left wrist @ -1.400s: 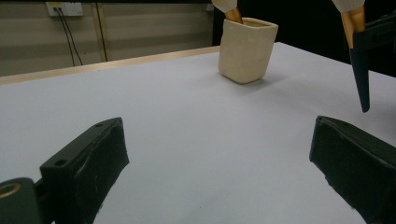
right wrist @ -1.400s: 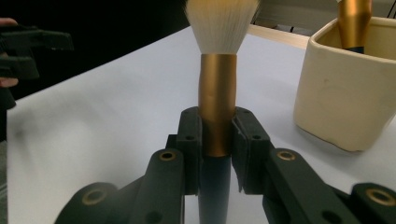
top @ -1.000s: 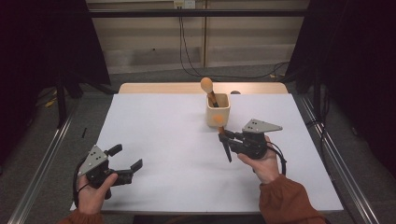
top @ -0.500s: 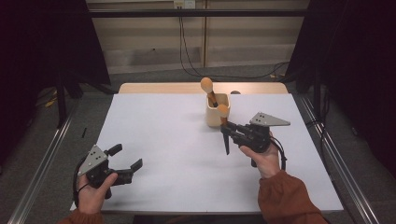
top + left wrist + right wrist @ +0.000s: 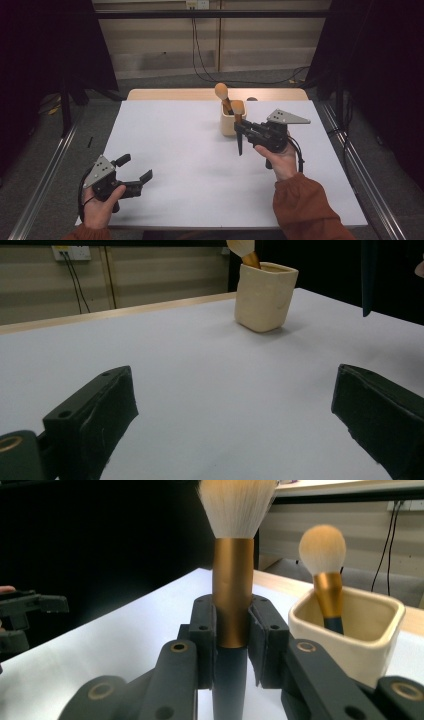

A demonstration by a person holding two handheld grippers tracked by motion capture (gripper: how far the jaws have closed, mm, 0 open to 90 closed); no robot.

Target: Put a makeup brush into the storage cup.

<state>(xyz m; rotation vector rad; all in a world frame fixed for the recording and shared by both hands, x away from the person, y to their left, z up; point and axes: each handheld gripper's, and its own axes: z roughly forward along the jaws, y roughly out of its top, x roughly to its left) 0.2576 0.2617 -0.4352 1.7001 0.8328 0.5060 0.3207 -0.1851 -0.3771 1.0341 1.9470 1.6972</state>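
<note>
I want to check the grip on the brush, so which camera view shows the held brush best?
The right gripper view: the held brush stands upright, its gold ferrule clamped in the right gripper. The high view shows it small beside the cup. The left gripper view catches just a dark handle end.

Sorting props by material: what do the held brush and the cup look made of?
Brush: soft pale bristles, likely synthetic; shiny gold ferrule, probably metal; dark matte handle, plastic or painted wood. Cup: cream, thick-walled, smooth matte, seemingly ceramic.
</note>
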